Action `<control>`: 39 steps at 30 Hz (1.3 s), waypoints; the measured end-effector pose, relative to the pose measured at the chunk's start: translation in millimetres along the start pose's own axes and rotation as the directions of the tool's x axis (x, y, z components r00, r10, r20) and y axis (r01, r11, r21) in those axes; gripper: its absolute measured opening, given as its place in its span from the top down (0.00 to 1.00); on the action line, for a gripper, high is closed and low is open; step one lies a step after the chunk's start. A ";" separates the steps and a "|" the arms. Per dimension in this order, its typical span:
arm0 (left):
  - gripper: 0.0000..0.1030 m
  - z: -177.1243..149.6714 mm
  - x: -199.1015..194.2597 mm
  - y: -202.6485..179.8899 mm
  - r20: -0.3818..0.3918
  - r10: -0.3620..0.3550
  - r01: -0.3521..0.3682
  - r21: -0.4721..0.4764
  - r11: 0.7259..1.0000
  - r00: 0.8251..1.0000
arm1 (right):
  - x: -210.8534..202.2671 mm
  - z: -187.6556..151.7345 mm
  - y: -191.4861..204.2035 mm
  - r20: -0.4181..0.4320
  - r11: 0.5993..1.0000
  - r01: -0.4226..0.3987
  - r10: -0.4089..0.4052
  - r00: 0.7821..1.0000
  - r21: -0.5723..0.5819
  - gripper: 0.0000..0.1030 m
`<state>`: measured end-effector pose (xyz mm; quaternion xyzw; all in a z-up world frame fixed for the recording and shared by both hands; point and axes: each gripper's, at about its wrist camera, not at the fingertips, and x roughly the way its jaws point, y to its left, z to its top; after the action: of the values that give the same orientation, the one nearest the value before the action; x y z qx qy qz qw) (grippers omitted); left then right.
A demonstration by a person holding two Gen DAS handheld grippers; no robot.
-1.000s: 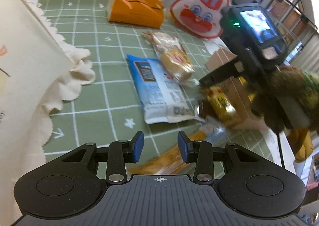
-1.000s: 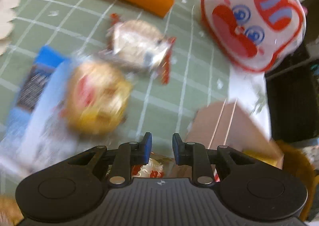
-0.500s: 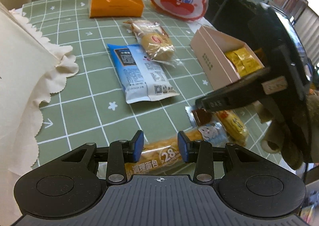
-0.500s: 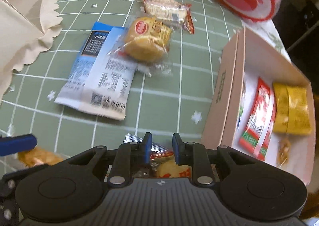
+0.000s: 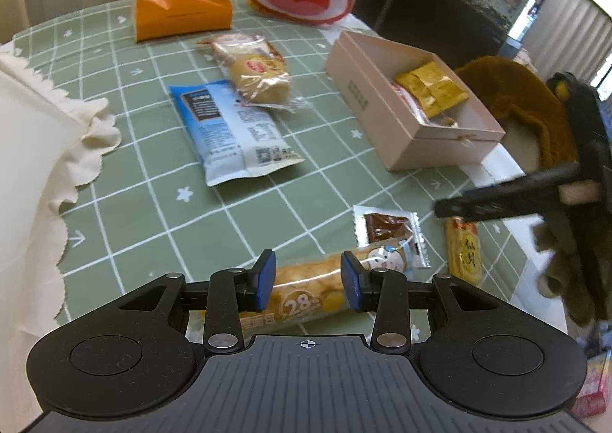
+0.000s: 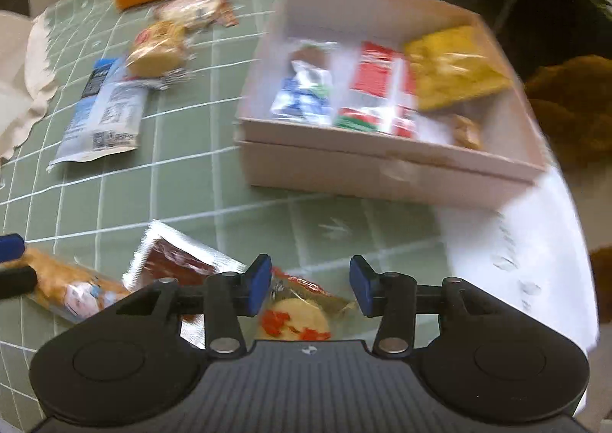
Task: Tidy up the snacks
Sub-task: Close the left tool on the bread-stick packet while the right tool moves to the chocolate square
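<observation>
Left gripper (image 5: 306, 282): jaws part-open, bread roll (image 5: 306, 293) framed between them, contact not discernible. Right gripper (image 6: 310, 289): jaws just opened, cookie packet (image 6: 296, 318) straddled, half hidden. Box (image 6: 382, 173) at 12 o'clock, blurred.

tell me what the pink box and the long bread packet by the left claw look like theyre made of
Pink box: looks like matte paperboard, with flat stiff walls, crisp edges and no shine.

Long bread packet: seems to be thin glossy plastic film, clear in part, as the golden bread shows through it under the printing. The left claw stands open around it.
</observation>
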<state>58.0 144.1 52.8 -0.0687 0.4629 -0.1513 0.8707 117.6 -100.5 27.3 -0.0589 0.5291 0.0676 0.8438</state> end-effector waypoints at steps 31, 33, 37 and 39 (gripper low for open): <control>0.56 48.5 47.5 8.2 0.034 0.079 -0.058 -0.411 0.910 0.996 | -47.5 -70.6 13.7 0.181 0.995 -0.096 0.087 0.980 0.040 0.33; 0.56 49.3 51.0 8.9 0.007 0.082 -0.071 -0.430 0.900 0.997 | -47.9 -64.8 8.3 0.192 0.993 -0.099 0.087 0.978 0.056 0.32; 0.56 41.7 46.6 13.7 0.007 0.080 -0.067 -0.462 0.885 0.997 | -41.6 -36.8 1.1 0.226 0.989 -0.091 0.062 0.972 0.120 0.32; 0.56 37.7 47.3 15.1 -0.007 0.075 -0.069 -0.466 0.882 0.997 | -34.6 -20.6 -0.9 0.236 0.981 -0.094 0.053 0.970 0.170 0.32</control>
<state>117.1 142.1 32.9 -0.2592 0.4831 -0.0030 0.8363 84.7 -106.7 49.6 0.0454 0.4336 0.0572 0.8981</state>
